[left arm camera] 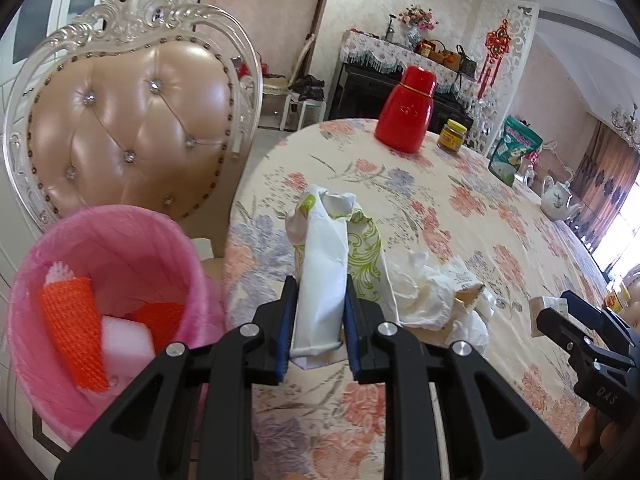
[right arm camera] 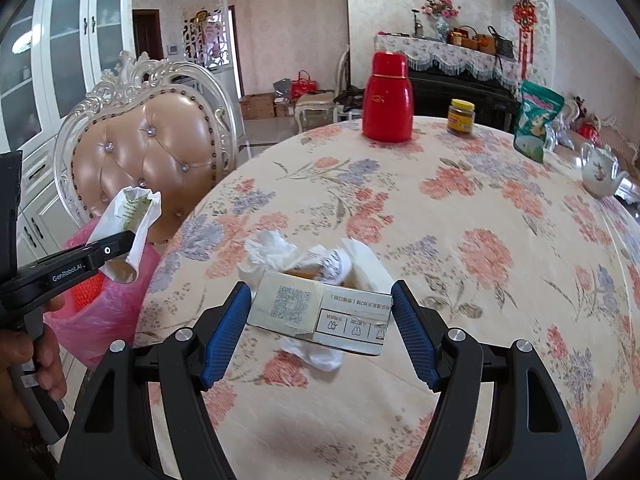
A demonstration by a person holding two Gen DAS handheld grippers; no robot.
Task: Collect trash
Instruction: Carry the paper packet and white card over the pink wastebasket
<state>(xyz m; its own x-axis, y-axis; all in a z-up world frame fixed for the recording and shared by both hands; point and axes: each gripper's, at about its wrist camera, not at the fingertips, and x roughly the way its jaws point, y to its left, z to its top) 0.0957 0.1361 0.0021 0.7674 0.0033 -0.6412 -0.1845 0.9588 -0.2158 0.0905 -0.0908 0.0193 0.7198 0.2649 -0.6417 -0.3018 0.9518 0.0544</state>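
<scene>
My left gripper is shut on a crushed white paper carton with green print, held at the table's left edge beside the pink trash bin; it also shows in the right wrist view. The bin holds orange netting and white foam. My right gripper has its blue pads on both ends of a small cardboard box with a QR code, which rests on the floral table. Crumpled white tissues lie around the box.
A cream tufted chair stands behind the bin. Further back on the floral table stand a red thermos, a yellow-lidded jar, a green bag and a white teapot.
</scene>
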